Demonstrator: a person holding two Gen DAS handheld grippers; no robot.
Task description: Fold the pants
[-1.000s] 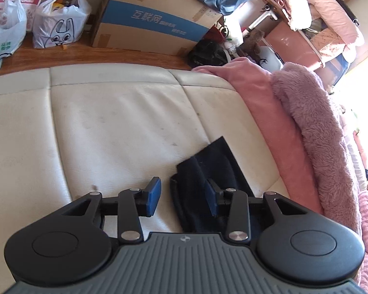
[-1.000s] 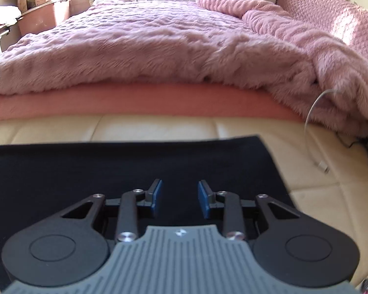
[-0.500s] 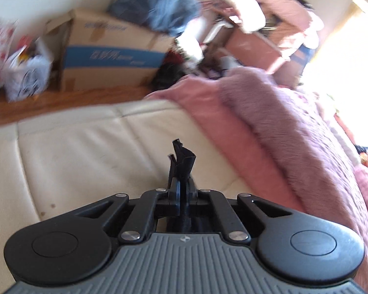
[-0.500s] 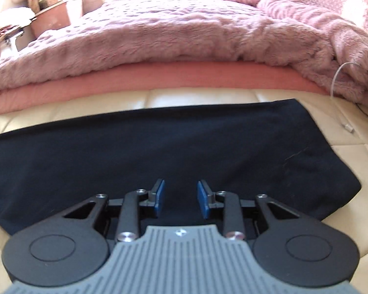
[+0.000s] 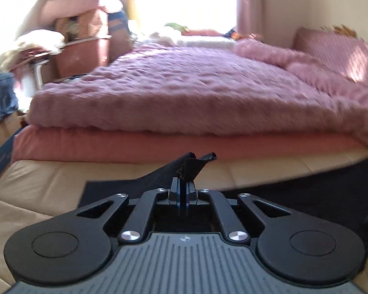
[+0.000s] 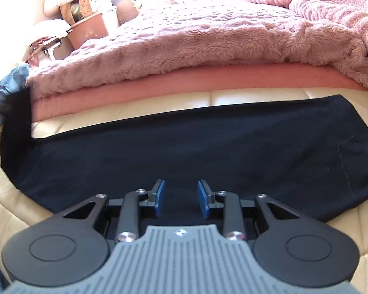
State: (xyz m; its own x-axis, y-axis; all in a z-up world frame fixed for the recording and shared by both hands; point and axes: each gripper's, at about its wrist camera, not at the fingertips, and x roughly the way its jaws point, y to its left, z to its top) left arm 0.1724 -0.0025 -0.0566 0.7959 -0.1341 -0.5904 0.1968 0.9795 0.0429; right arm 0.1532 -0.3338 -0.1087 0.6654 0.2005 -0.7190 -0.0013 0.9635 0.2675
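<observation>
dark pants [image 6: 184,147] lie flat along the cream cushion [image 6: 233,95]; left gripper [image 5: 184,191] clamps one lifted end, right gripper [image 6: 180,196] hovers part-open, empty. the fold looks barely begun.

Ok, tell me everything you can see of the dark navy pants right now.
The dark navy pants look like soft, matte cloth with a faint seam near one end. They lie spread flat across the cream leather cushion, beside the pink blankets. The left gripper is shut on a bunched end, lifting it. The right gripper hovers open above them.
</observation>
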